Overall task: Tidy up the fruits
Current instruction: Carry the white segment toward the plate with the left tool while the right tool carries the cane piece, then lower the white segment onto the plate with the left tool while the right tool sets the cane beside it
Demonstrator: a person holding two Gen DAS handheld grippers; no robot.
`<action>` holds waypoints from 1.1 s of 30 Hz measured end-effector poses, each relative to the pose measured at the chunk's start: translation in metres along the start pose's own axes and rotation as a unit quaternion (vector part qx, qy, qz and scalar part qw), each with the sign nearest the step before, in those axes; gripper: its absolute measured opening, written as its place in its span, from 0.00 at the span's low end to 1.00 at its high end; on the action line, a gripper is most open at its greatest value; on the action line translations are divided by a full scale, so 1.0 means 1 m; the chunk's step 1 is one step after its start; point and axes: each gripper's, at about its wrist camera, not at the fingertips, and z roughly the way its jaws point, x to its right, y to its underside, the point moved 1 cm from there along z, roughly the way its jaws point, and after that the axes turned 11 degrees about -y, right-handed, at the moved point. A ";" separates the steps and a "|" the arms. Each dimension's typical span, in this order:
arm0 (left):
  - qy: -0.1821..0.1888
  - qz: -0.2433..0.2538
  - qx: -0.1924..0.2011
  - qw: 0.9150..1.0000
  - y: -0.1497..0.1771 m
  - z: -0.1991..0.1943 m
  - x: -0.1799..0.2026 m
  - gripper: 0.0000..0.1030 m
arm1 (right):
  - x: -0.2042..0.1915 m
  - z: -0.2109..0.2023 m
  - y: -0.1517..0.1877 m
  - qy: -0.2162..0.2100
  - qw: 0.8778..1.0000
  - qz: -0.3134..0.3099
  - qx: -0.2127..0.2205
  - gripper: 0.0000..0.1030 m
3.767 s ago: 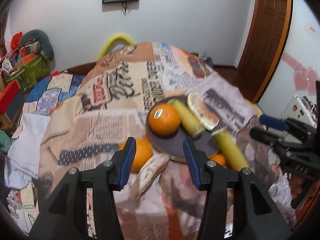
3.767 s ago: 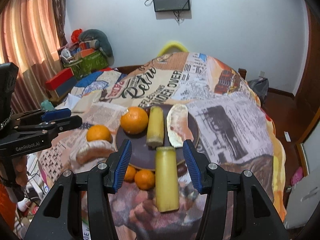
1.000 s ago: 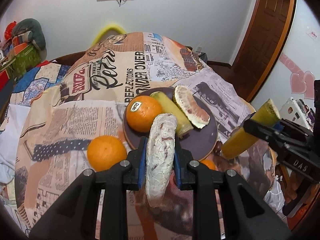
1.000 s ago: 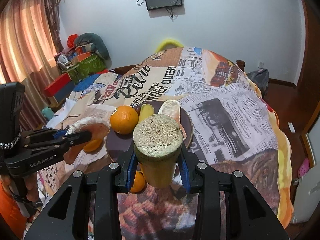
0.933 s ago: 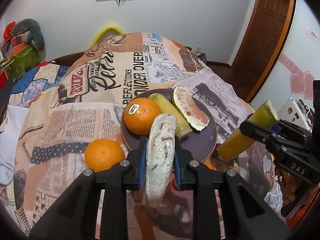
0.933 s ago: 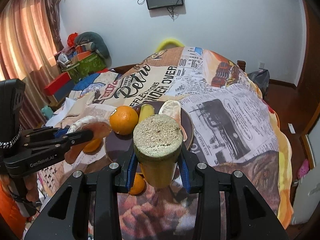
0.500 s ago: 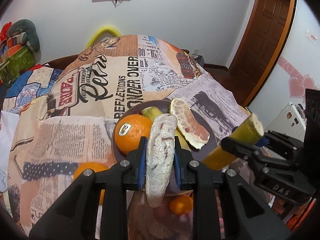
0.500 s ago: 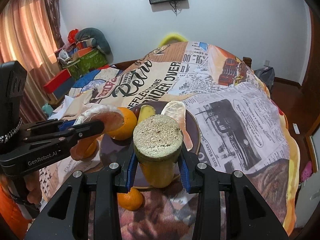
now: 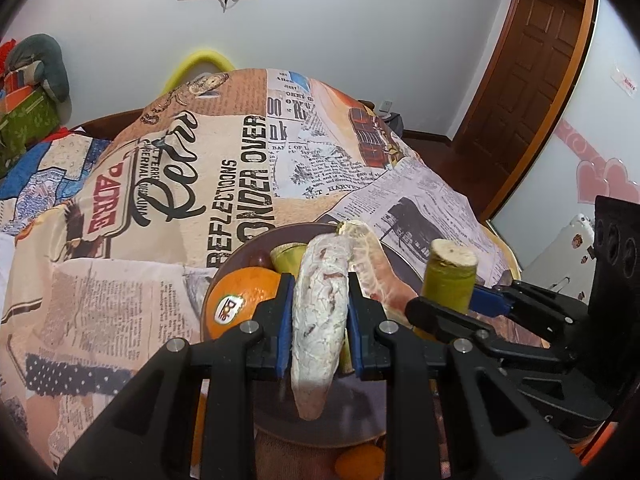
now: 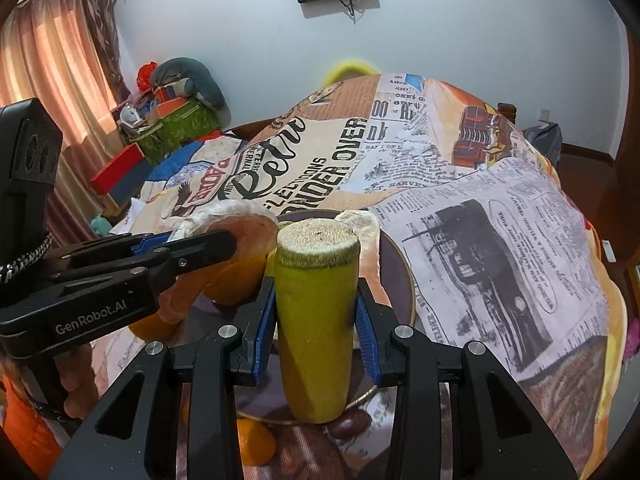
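Note:
My left gripper is shut on a pale pomelo wedge and holds it over the dark round plate. On the plate lie a stickered orange, a yellow-green cane piece and a second pomelo wedge. My right gripper is shut on a thick yellow-green cane piece, upright over the plate's near side. It also shows in the left wrist view, with the right gripper to the right of the wedge.
Small oranges lie on the newspaper-print cloth by the plate's near rim, one in the left wrist view and one in the right wrist view. A dark small fruit lies at the rim. Boxes are stacked at the far left.
Both grippers have moved forward with their fruit and now hang over the plate. The cane piece has come closer to the pomelo wedge. The orange at the left has slid out of view.

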 end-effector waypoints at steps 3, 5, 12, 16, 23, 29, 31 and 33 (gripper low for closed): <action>0.003 0.000 -0.005 1.000 -0.002 0.007 0.001 0.22 | 0.003 0.004 -0.001 -0.003 1.000 0.003 0.000 0.33; 0.005 0.000 -0.007 1.000 -0.002 0.011 0.001 0.22 | 0.006 0.007 -0.002 -0.001 1.000 0.005 -0.002 0.34; 0.010 0.001 -0.013 1.000 0.002 0.015 0.001 0.25 | 0.014 0.011 0.002 0.000 1.000 0.014 -0.010 0.37; 0.000 0.007 -0.009 1.000 0.004 0.011 0.001 0.26 | 0.014 0.012 0.002 0.003 1.000 0.013 -0.014 0.37; -0.005 0.020 0.005 1.000 0.003 -0.005 0.004 0.26 | 0.010 0.009 0.006 0.007 1.000 0.004 -0.019 0.37; -0.011 0.024 0.012 1.000 0.004 -0.015 0.007 0.26 | 0.006 -0.003 0.004 0.010 1.000 0.001 -0.011 0.37; -0.014 0.023 0.015 1.000 0.005 -0.021 0.007 0.26 | 0.005 -0.008 0.002 0.012 1.000 -0.001 -0.008 0.37; -0.017 0.022 0.017 0.999 0.006 -0.027 0.006 0.26 | 0.001 -0.013 0.002 0.014 1.000 -0.004 -0.005 0.37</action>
